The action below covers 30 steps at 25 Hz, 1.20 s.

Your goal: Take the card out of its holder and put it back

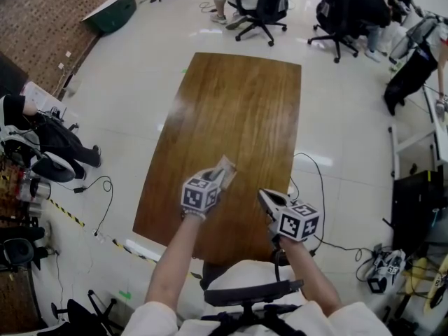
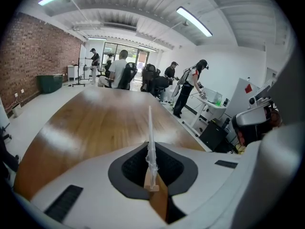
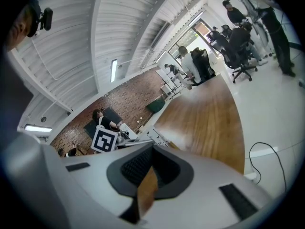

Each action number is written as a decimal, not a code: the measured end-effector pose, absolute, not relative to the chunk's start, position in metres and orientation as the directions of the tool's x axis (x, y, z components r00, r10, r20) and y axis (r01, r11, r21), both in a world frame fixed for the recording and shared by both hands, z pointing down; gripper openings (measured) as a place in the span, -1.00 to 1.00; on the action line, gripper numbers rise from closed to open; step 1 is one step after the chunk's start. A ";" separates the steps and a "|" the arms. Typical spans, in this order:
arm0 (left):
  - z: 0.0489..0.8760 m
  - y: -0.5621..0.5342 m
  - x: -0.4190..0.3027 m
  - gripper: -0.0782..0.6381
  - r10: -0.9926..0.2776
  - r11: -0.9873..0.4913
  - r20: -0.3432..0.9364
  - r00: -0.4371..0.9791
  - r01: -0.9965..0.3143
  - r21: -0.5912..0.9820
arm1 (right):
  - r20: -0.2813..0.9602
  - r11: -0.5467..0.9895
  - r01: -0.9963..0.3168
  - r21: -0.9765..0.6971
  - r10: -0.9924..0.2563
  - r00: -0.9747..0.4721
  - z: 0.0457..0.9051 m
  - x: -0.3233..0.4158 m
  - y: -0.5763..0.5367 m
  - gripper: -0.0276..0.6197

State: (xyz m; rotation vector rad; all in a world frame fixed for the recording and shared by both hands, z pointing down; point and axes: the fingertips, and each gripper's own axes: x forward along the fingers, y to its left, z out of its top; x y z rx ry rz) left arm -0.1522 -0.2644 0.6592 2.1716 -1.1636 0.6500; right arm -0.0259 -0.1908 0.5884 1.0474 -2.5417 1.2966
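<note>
A clear plastic card holder (image 1: 225, 168) is pinched by its edge in my left gripper (image 1: 217, 177), over the near part of the wooden table (image 1: 238, 110). In the left gripper view the holder (image 2: 149, 132) stands edge-on as a thin translucent sheet rising from the closed jaws of the left gripper (image 2: 151, 174). Whether a card is inside it cannot be told. My right gripper (image 1: 264, 196) hovers just right of the left one, its tips together and holding nothing. In the right gripper view that gripper (image 3: 148, 173) is shut, and the left gripper's marker cube (image 3: 105, 140) shows beside it.
The tabletop (image 2: 95, 123) bears nothing else. Office chairs (image 1: 262, 5) and seated people are past its far end. A cable (image 1: 318, 187) runs on the floor at the table's right. Bags and gear (image 1: 42, 152) lie at the left by a brick wall.
</note>
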 end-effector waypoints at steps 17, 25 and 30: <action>0.645 -0.262 -0.158 -0.41 -0.646 -0.391 0.589 0.486 -0.873 0.292 | 0.374 0.403 -0.616 -0.677 -0.532 -0.760 0.585 -0.013 -0.185 -0.91; 0.555 -0.221 -0.196 -0.41 -0.855 -0.156 0.435 0.281 -0.941 0.301 | 0.319 0.481 -0.545 -0.687 -0.475 -0.820 0.567 -0.004 -0.184 -0.91; 0.521 -0.164 -0.201 -0.41 -0.916 -0.029 0.373 0.146 -0.953 0.302 | 0.285 0.574 -0.486 -0.659 -0.407 -0.868 0.546 -0.002 -0.177 -0.91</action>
